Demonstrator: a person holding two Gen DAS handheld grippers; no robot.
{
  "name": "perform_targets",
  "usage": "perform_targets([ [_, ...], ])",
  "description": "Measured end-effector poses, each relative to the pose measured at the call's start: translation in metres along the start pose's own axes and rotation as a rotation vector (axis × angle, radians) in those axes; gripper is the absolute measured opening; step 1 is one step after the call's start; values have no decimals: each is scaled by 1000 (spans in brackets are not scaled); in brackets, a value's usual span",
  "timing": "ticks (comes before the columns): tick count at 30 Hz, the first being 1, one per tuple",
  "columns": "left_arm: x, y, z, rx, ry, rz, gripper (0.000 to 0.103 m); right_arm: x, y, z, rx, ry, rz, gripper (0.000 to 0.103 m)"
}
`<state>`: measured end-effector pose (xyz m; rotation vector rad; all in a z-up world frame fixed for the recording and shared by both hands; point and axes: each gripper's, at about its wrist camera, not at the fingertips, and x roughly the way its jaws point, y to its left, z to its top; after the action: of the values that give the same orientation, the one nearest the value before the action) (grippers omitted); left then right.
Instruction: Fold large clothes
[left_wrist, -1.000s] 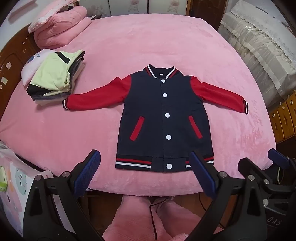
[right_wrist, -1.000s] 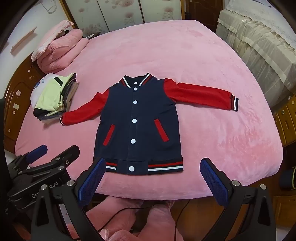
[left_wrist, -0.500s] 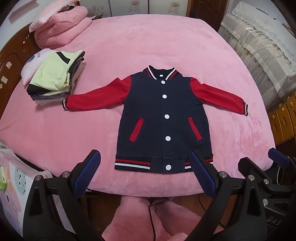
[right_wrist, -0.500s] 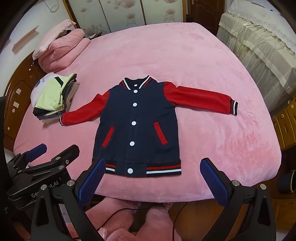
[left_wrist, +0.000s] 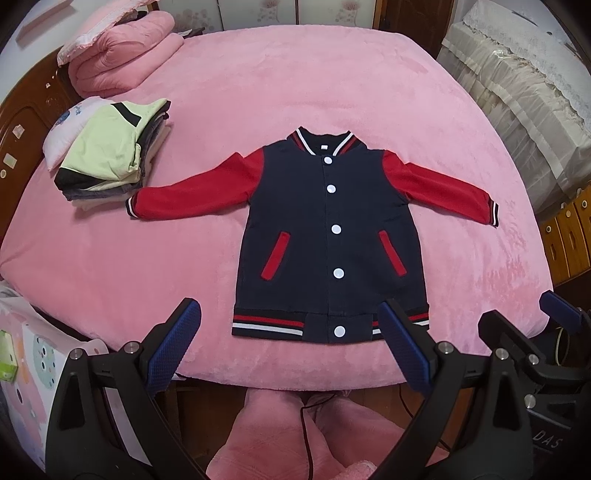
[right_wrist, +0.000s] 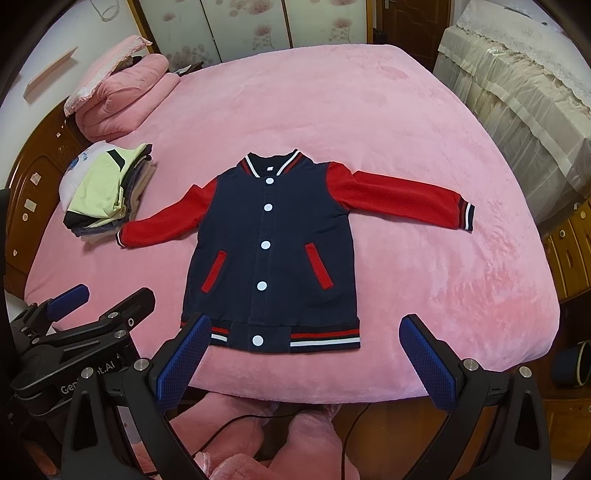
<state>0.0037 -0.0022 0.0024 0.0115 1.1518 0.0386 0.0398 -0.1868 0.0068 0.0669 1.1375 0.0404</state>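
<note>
Navy with red sleeves, the jacket (left_wrist: 328, 236) lies flat and buttoned at the centre of the pink plush bed (left_wrist: 314, 85), collar toward 12 o'clock, striped hem toward 6 o'clock. White lettering beginning "Gen" and ending ".AI" shows on the left gripper (right_wrist: 55, 321) body in the right wrist view; "DAS" reads on the right gripper (left_wrist: 546, 347) body in the left wrist view. Both grippers hover off the bed's near edge, fingers spread wide, holding nothing. A stack of folded clothes (left_wrist: 110, 158) sits at 10 o'clock, a rolled pink quilt (left_wrist: 122, 62) at 11, and lace-covered furniture (left_wrist: 524, 96) at 2.
</note>
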Motion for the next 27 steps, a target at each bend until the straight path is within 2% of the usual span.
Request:
perform_targets([
  [7, 5, -1, 0, -6, 14, 3, 96, 5, 1, -3, -6, 5, -13, 103],
  [15, 10, 8, 9, -95, 43, -60, 96, 6, 2, 2, 12, 23, -5, 103],
  [27, -1, -6, 10, 0, 21, -34, 96, -4, -5, 2, 40, 20, -12, 103],
])
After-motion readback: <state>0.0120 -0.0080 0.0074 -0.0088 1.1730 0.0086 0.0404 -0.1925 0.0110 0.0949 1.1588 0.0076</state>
